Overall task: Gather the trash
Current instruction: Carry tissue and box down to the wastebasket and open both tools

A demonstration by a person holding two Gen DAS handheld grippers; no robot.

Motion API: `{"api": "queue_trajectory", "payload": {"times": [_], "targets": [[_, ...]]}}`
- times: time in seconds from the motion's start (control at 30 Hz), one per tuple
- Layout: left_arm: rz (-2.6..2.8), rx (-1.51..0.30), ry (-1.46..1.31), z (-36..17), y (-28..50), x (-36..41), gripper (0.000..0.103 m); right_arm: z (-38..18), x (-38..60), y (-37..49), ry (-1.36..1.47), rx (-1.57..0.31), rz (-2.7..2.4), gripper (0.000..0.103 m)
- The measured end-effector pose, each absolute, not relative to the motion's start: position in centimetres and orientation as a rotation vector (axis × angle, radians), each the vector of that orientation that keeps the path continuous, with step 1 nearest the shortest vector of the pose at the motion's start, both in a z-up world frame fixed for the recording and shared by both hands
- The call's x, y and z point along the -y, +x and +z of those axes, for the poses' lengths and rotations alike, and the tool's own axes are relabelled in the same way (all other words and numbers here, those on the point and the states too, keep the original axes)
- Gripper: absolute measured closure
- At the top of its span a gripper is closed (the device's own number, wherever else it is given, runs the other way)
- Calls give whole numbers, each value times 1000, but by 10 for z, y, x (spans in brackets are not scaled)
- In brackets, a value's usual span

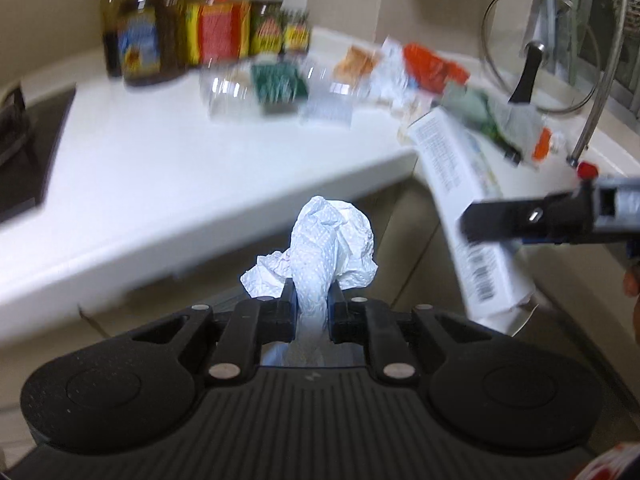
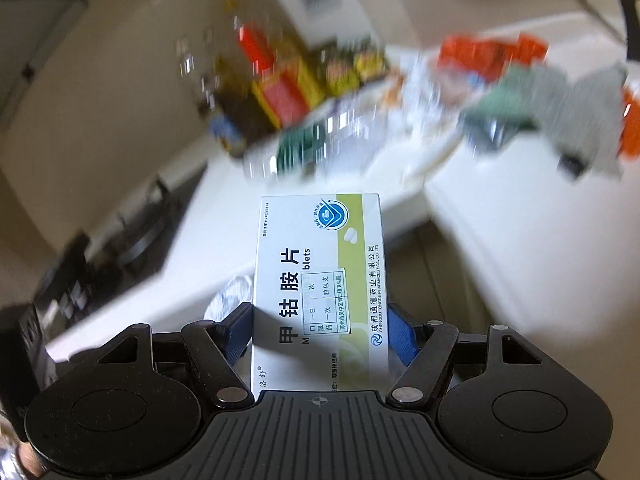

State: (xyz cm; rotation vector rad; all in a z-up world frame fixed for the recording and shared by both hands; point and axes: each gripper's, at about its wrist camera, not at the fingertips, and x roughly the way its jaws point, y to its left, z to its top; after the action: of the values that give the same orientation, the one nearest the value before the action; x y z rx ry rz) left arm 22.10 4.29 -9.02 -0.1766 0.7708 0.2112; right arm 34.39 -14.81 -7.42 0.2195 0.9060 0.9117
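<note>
The left claw point(image 1: 312, 300) was clamped on a crumpled paper towel point(image 1: 332, 240), which stuck out ahead of the pads and was held off the tabletop point(image 1: 160, 152), out past its front edge. The right claw point(image 2: 320, 332) was clamped across a flat white medicine box point(image 2: 320, 280), gripped by its two long sides with most of its length reaching forward. In the left wrist view the box point(image 1: 460, 200) was seen hanging just beyond the tabletop's front corner, near the towel but apart from it. More trash was left in a blurred heap along the back edge: an orange wrapper point(image 1: 432, 64), clear plastic point(image 1: 228, 96) and a green packet point(image 1: 276, 80), beside a row of bottles point(image 1: 140, 40) that were judged not to be trash.

Both pieces appeared to be in carriage toward a bin, which was not visible in either view. For this step both grips would best be kept firm until each piece was directly over the opening. The towel, being soft, could slip or snag on a pad when let go, so that claw would be opened fully. The box would be kept clear of the tabletop's edge.
</note>
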Motion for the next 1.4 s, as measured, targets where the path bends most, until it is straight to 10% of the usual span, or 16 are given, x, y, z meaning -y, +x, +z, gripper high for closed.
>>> {"api": "queue_trajectory", "payload": {"times": [0.77,1.4], "targets": [[211,-957,-318,-193,207,-53,89,-250,114,336,77,-1192,797,29],[143,-991,-310,-210,225,-42,74,-245,131,340,-21,-1221,671,28]]}}
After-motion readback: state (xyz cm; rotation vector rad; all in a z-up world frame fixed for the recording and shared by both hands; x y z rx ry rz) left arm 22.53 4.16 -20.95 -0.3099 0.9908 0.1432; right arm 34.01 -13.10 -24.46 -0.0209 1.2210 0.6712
